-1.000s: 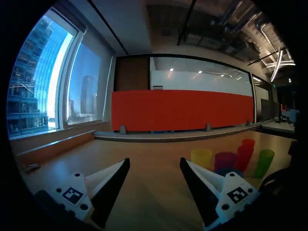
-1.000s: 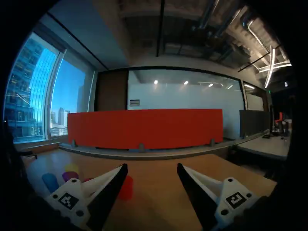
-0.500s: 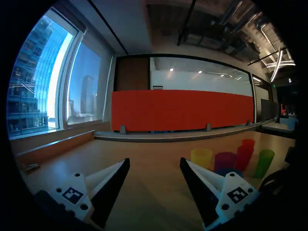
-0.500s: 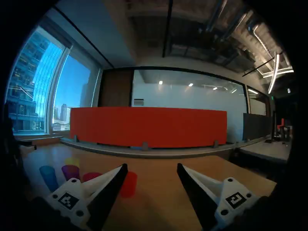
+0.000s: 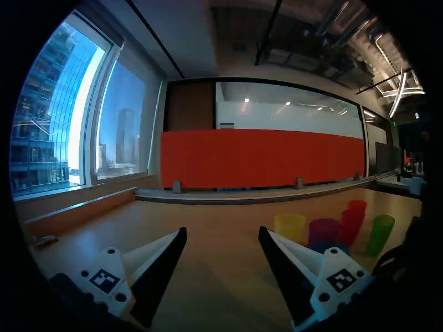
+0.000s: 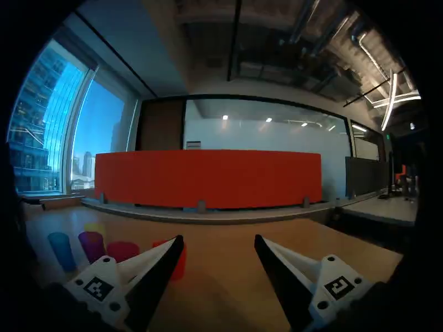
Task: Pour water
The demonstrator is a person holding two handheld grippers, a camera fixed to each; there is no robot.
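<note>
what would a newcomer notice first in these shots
The long orange-red partition running across the far edge of the wooden desk dominates both views. Next come the bright translucent cups clustered on the desk, to the right in the left gripper view, and the tall window with towers outside on the left. In the foreground, the left tongs and right tongs both stand open, holding nothing.

in the left gripper view a cluster of cups [image 5: 324,229] stands on the table [image 5: 221,249], right of centre; a partition [image 5: 260,157] runs along the table's far edge, windows [image 5: 66,133] to the left.
</note>
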